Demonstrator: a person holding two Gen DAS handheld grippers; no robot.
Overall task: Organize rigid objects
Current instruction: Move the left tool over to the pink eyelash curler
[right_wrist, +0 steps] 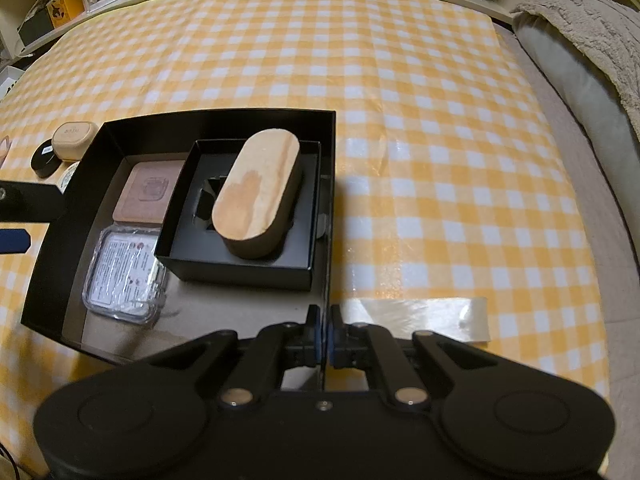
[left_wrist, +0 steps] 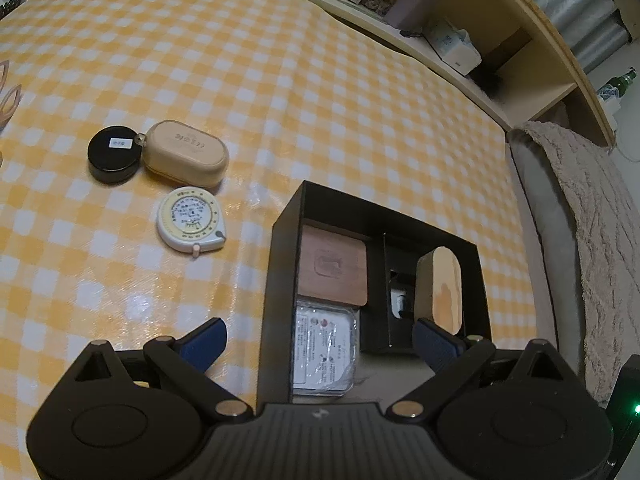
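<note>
Checked tablecloth [left_wrist: 320,100]: three loose items, the tape measure [left_wrist: 191,222] nearest, lie forward-left of the empty, wide-open left gripper [left_wrist: 320,342]; right gripper [right_wrist: 324,338] pinches the box wall [right_wrist: 329,216].

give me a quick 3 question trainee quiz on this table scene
1. True or false: the left gripper is open and holds nothing.
2. What does the right gripper pinch? A) black box wall B) tape measure C) black round tin
3. How many loose items lie on the checked cloth outside the box?

Key: 1 true; 2 A; 3 three, counting the beige oval case.
</note>
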